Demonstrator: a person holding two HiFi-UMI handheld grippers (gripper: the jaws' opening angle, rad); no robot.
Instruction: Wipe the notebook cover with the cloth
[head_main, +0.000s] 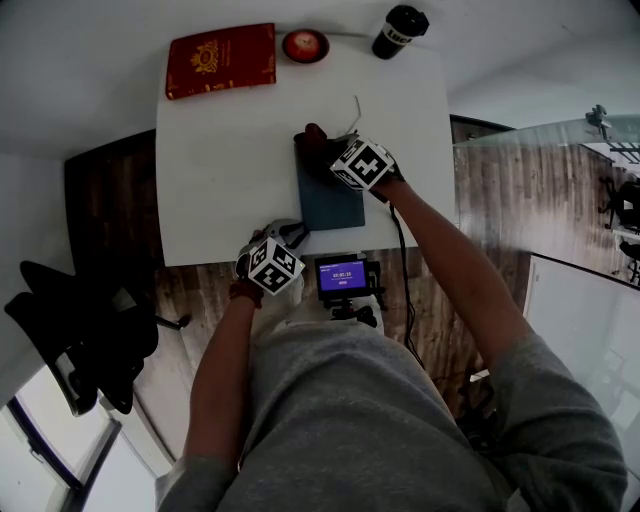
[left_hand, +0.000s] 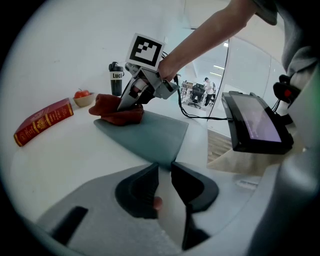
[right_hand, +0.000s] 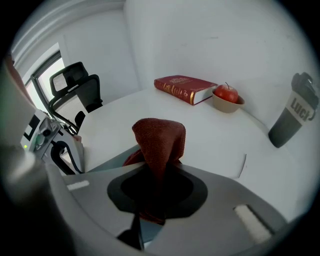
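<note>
A dark grey-blue notebook (head_main: 330, 200) (left_hand: 150, 131) lies flat on the white table (head_main: 220, 170). A red cloth (head_main: 314, 140) (left_hand: 117, 112) (right_hand: 159, 142) is bunched on the notebook's far end. My right gripper (head_main: 335, 160) (left_hand: 126, 104) (right_hand: 157, 172) is shut on the cloth and holds it down on the cover. My left gripper (head_main: 288, 236) (left_hand: 165, 172) rests at the table's near edge, its tips just short of the notebook's near corner. Its jaws stand a narrow gap apart with only bare table showing between them.
A red book (head_main: 220, 60) (right_hand: 182, 87), an apple in a small bowl (head_main: 305, 45) (right_hand: 227, 95) and a dark cup (head_main: 398, 32) (right_hand: 295, 117) stand along the table's far edge. A small screen on a stand (head_main: 343, 275) (left_hand: 252, 122) sits by my body. A black chair (head_main: 80, 330) stands left.
</note>
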